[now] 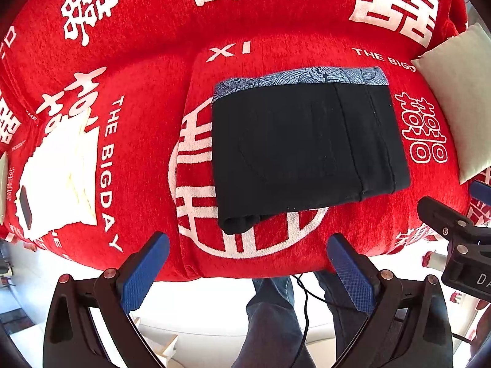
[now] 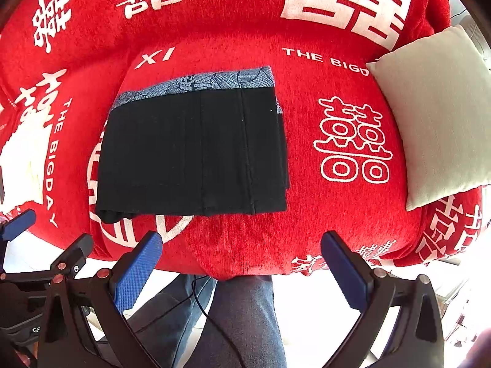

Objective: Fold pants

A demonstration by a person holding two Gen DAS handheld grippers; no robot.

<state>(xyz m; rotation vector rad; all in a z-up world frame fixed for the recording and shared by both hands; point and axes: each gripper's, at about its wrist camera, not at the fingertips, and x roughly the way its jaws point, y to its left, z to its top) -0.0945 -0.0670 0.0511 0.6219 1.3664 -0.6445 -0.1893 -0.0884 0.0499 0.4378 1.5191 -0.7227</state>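
Observation:
Black pants [image 1: 307, 153] lie folded into a compact rectangle on the red sofa seat [image 1: 147, 153], with a blue patterned waistband lining [image 1: 300, 78] showing along the far edge. They also show in the right wrist view [image 2: 193, 153]. My left gripper [image 1: 248, 270] is open and empty, held back over the sofa's front edge, below the pants. My right gripper [image 2: 242, 266] is open and empty, also at the front edge, just right of the pants. Neither gripper touches the pants.
The sofa cover [image 2: 353, 214] is red with white characters. A pale cushion [image 2: 435, 113] leans at the right end. A white cloth with a dark phone-like object [image 1: 58, 171] lies on the left. A person's jeans-clad legs [image 2: 245, 322] and a cable stand below.

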